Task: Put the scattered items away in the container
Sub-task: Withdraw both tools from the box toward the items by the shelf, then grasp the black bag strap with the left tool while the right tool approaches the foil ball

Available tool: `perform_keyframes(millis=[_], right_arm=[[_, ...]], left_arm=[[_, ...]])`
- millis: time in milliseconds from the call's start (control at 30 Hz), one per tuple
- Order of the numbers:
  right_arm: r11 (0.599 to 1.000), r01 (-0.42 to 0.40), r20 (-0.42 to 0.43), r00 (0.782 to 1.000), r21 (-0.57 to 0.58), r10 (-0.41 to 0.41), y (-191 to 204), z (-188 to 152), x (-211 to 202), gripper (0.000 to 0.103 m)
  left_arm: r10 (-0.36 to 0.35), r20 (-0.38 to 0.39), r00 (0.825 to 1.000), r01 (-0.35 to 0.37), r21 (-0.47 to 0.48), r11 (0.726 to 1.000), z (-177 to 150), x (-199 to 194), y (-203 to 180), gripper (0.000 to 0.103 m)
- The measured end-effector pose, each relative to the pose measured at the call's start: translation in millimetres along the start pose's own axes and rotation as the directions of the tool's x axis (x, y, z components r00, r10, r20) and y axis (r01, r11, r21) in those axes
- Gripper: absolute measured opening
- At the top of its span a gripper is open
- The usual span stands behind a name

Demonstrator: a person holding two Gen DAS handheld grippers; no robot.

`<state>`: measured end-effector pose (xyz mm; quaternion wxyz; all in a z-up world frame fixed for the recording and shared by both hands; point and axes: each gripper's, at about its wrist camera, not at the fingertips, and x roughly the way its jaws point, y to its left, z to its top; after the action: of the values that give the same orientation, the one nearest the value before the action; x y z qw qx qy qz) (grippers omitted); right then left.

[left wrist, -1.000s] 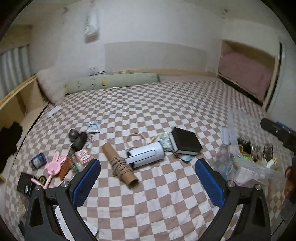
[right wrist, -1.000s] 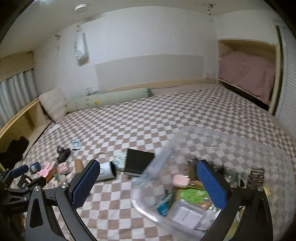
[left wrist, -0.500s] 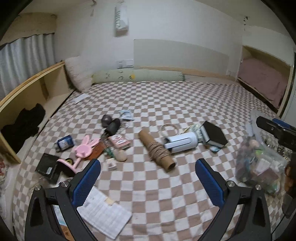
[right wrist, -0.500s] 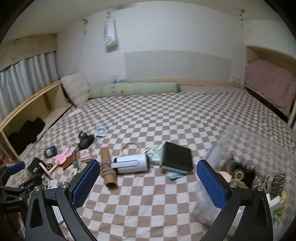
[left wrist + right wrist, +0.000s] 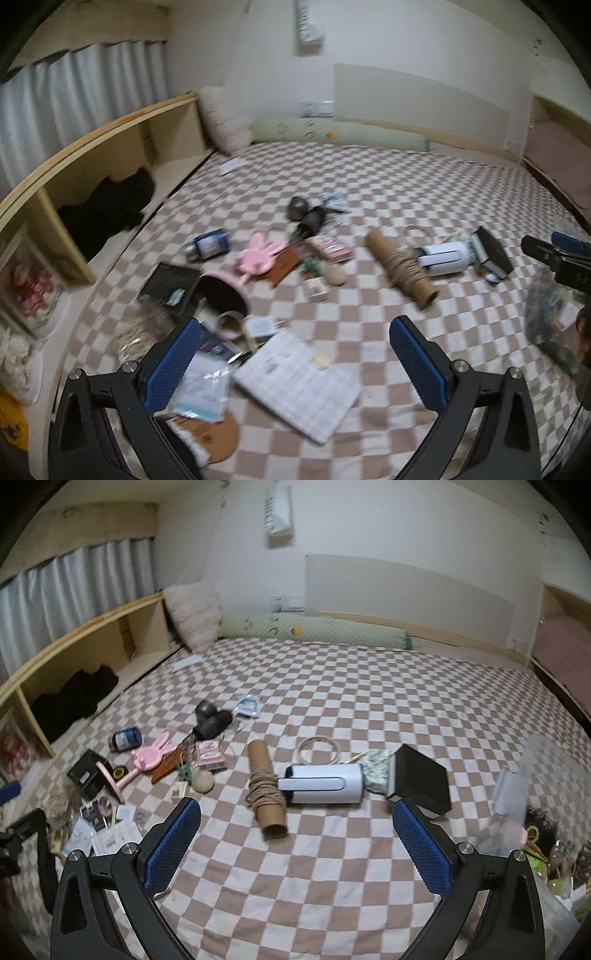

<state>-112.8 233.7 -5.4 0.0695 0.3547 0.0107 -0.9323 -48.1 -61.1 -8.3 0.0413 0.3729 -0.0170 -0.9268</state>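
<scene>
Scattered items lie on the checkered bed: a cardboard tube wound with twine, a white cylindrical device, a black box, a pink bunny mirror, a white notebook and papers. The clear plastic container with small items sits at the right edge, and shows in the left wrist view. My left gripper is open and empty above the notebook. My right gripper is open and empty in front of the tube.
A wooden shelf with black cloth runs along the left side of the bed. A green bolster and a pillow lie at the head. The right gripper's body shows at right in the left wrist view.
Both views have swung left, away from the container and toward the scattered items. The left gripper now hangs over the notebook and papers. Both grippers stay open.
</scene>
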Motion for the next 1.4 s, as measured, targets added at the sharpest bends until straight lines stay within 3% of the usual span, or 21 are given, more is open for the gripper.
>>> perform_keyframes(millis=[233, 467, 833, 1200, 1300, 1400], right_arm=[[0.998, -0.042, -0.047, 0.998, -0.050, 0.039, 40, -10, 26, 0.103], [0.990, -0.112, -0.100, 0.990, -0.086, 0.104, 90, -34, 51, 0.103], [0.931, -0.219, -0.195, 0.966, -0.291, 0.167, 179, -77, 72, 0.103], [0.878, -0.267, -0.230, 0.955, -0.398, 0.186, 220, -98, 72, 0.103], [0.870, -0.277, -0.236, 0.952, -0.407, 0.193, 225, -99, 70, 0.103], [0.865, -0.302, -0.249, 0.945, -0.402, 0.214, 230, -100, 68, 0.103]], left_arm=[[0.083, -0.066, 0.994, -0.086, -0.047, 0.995, -24, 12, 53, 0.103], [0.154, -0.142, 0.978, -0.165, -0.070, 0.984, -40, 27, 86, 0.103], [0.265, -0.269, 0.926, -0.270, 0.018, 0.963, -75, 45, 110, 0.103], [0.345, -0.406, 0.846, -0.334, 0.102, 0.937, -105, 70, 124, 0.103], [0.348, -0.424, 0.836, -0.335, 0.107, 0.936, -108, 73, 126, 0.103], [0.332, -0.433, 0.838, -0.330, 0.082, 0.940, -109, 69, 131, 0.103]])
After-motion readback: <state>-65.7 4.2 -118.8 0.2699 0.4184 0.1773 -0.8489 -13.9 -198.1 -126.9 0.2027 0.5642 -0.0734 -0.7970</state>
